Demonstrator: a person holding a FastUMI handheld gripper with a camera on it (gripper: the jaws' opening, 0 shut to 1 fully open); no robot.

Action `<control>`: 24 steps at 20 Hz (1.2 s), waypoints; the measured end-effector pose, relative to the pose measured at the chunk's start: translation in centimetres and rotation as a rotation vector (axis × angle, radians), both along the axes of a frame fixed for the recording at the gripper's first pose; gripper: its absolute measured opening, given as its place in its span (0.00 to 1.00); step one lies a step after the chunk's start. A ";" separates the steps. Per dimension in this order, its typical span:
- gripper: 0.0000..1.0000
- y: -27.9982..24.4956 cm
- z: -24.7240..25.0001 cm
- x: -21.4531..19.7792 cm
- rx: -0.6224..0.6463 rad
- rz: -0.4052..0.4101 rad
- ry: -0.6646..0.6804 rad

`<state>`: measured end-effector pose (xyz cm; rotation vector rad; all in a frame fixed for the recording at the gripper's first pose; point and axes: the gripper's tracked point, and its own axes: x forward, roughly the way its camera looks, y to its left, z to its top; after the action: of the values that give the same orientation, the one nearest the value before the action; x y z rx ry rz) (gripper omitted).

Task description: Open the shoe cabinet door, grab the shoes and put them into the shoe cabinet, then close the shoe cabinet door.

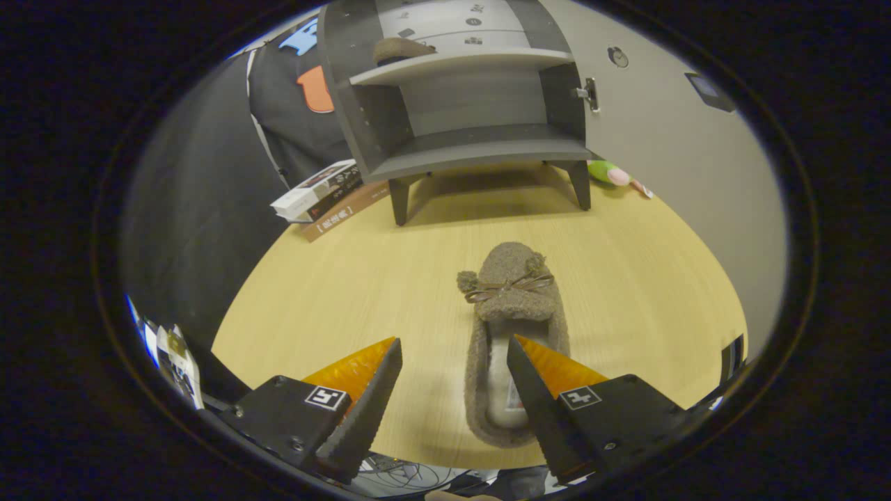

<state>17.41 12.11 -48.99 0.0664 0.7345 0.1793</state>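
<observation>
Jaws (pixel 454 341) spread wide, pinching nothing. Brown fuzzy slipper with a bow and two pom-poms (pixel 511 306) lies on the light wood-grain desk (pixel 362 278), toe pointing to 12 o'clock toward the cabinet; its heel end sits between the fingers, closer to the right finger (pixel 532 390), which overlaps the slipper's opening in view — contact cannot be told. Left finger (pixel 372 390) is apart from the slipper, over bare desk. Grey wooden shoe cabinet on short legs (pixel 466 146) stands beyond the slipper at 12 o'clock, door open, hinge (pixel 588 94) showing at its right side. Second brown slipper (pixel 400 49) rests on the cabinet's upper shelf; lower shelf bare. Stack of books (pixel 324 198) at 10 o'clock, beside the cabinet's left leg. Green and pink plush toy (pixel 612 174) at 2 o'clock, just right of the cabinet's right leg.
</observation>
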 end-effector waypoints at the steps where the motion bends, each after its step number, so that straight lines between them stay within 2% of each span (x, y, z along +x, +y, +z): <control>1: 0.96 0.2 -0.5 0.8 0.004 -0.007 0.010; 7: 0.91 0.3 -2.5 5.6 -0.009 -0.056 0.028; 9: 0.79 -0.7 -2.6 6.2 -0.011 -0.093 0.016; 11: 0.49 -1.7 -2.7 6.4 0.003 -0.117 0.012; 13: 0.20 -1.1 -2.5 6.0 0.029 -0.076 0.025; 16: 0.07 -1.0 -1.5 5.7 0.033 -0.043 0.029; 20: 0.06 -0.7 1.8 4.3 0.040 -0.005 -0.014; 24: 0.06 -0.3 8.5 3.0 0.035 0.025 -0.111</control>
<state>20.42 11.79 -40.49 0.0794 0.6217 0.2183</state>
